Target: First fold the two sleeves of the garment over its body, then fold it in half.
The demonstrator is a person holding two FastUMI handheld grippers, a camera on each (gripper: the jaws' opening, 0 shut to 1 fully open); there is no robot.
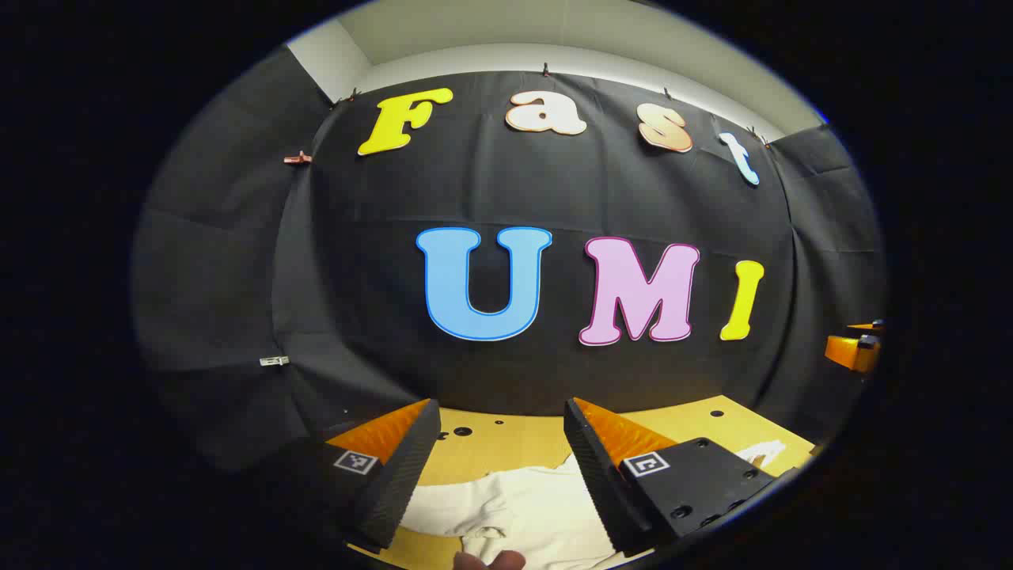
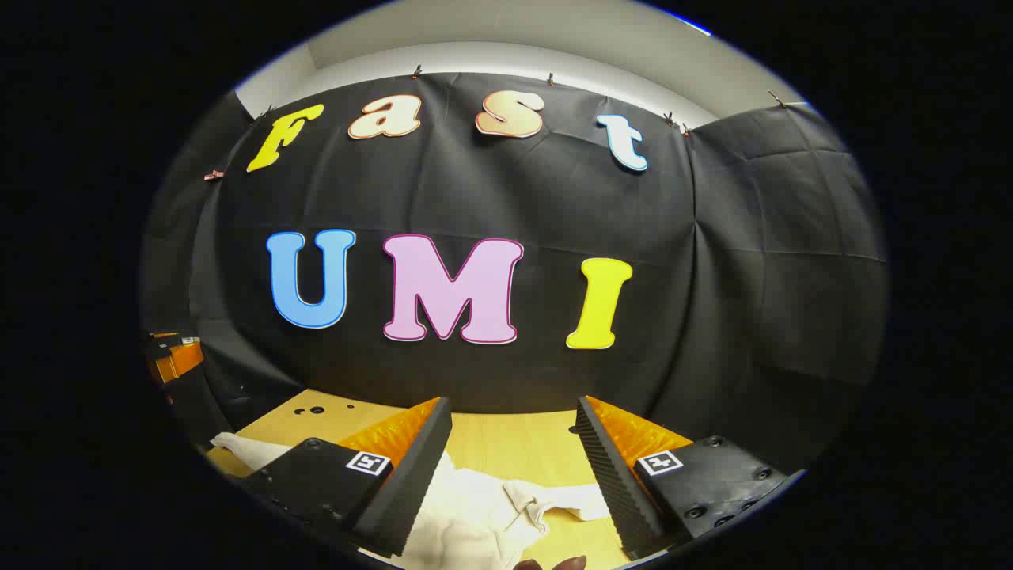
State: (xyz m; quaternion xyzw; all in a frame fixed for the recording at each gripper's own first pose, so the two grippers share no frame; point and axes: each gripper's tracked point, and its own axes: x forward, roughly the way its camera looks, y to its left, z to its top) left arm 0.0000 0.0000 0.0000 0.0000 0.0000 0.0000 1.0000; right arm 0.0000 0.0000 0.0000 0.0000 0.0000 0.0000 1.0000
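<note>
Both grippers, left gripper (image 1: 500, 443) and right gripper (image 2: 513, 439), hang spread and empty above the white garment (image 1: 522, 507). I judge no sleeve folded yet; next I must drop and pinch a sleeve (image 2: 566, 500).

garment (image 1: 522, 507) on table (image 1: 506, 447), wall behind

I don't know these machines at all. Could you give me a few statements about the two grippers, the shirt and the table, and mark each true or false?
1. The left gripper has its fingers spread apart. True.
2. The right gripper is clamped on the cloth. False: its fingers stand apart, gripping nothing.
3. The garment is white. True.
4. The garment hangs on the wall. False: it lies on the wooden table.
5. The table top has small holes. True.
</note>
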